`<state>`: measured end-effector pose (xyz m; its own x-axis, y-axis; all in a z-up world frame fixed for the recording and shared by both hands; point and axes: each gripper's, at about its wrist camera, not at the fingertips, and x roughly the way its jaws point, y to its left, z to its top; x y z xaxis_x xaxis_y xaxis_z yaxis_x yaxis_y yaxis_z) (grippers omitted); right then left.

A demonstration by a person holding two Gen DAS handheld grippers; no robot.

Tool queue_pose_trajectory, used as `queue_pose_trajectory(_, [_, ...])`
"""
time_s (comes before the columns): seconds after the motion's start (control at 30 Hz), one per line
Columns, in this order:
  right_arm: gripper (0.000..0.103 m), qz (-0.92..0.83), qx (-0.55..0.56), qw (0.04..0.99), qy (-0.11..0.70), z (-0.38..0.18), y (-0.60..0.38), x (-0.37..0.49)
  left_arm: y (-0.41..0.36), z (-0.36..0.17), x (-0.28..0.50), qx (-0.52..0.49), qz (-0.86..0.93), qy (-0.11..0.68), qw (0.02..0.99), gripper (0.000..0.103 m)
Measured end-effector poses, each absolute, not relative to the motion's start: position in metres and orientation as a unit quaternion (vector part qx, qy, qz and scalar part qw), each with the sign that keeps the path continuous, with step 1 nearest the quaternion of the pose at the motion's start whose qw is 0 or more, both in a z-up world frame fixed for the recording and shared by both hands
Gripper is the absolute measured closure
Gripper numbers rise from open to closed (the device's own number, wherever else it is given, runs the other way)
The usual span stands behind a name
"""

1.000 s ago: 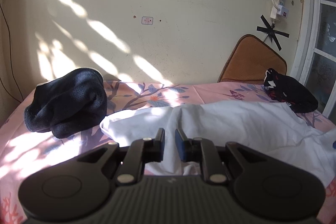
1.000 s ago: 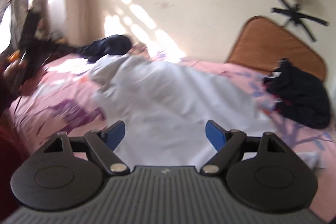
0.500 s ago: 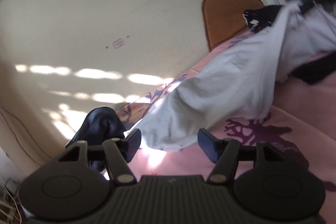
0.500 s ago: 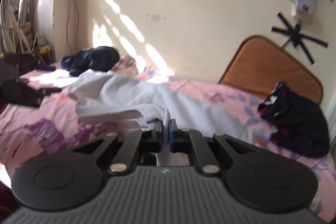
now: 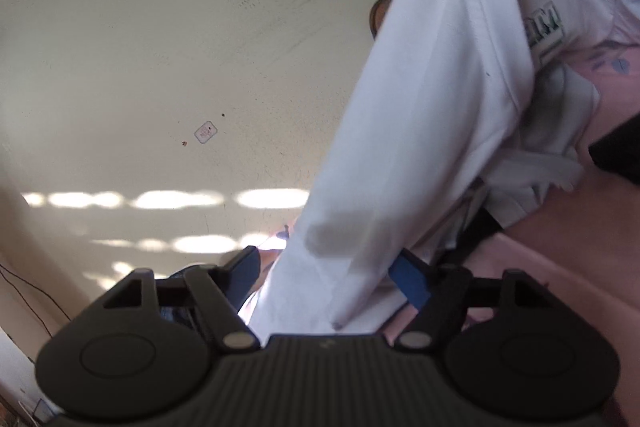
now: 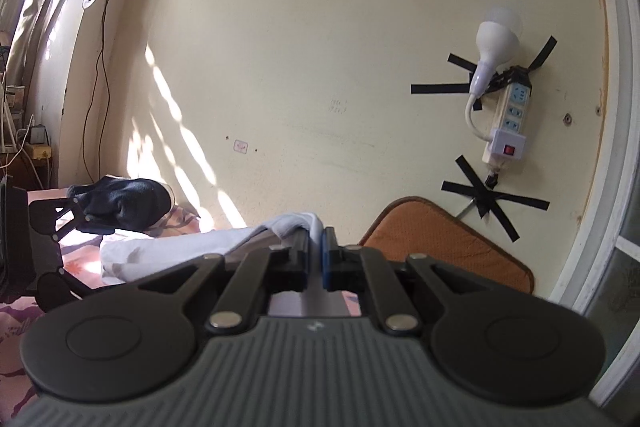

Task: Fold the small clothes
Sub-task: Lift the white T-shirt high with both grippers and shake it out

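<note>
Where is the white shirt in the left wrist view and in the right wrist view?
Left wrist view: the white shirt hangs from upper right down to bottom centre.
Right wrist view: it lies low, left of centre on the bed, one fold pinched in the right hand-held gripper.
Shared landmark: the small wall sticker.

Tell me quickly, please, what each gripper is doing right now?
Left gripper: open, white garment hanging between its fingers, not pinched.
Right gripper: closed on a fold of the white garment.
</note>
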<state>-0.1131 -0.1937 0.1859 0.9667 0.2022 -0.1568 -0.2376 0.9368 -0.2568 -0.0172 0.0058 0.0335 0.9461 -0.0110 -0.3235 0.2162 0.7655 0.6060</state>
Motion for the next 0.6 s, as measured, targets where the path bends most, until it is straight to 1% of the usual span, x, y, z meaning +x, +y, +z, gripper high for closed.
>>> queue_pose_trajectory(0.03, [0.094,0.107,-0.14,0.983,0.057,0.188,-0.194,-0.115,0.005,0.039,-0.015,0.329,-0.057,0.144,0.932,0.062])
queue_pose_trajectory(0.07, [0.094,0.102,-0.141,0.983,0.051,0.191,-0.195,-0.117,0.005,0.044,-0.013,0.32,-0.053,0.138,0.936,0.072])
queue_pose_trajectory(0.1, [0.094,0.099,-0.14,0.984,0.045,0.194,-0.197,-0.118,0.006,0.05,-0.013,0.307,-0.047,0.13,0.942,0.087])
queue_pose_trajectory(0.13, [0.094,0.096,-0.138,0.985,0.038,0.198,-0.199,-0.119,0.008,0.058,-0.015,0.288,-0.039,0.119,0.949,0.094])
queue_pose_trajectory(0.33, [0.094,0.088,-0.131,0.987,-0.029,0.225,-0.199,-0.136,0.027,0.107,-0.038,0.192,0.016,0.04,0.98,0.095])
queue_pose_trajectory(0.6, [0.094,0.099,-0.134,0.974,-0.155,0.28,-0.186,-0.168,0.034,0.167,-0.088,0.112,0.05,-0.062,0.991,0.095])
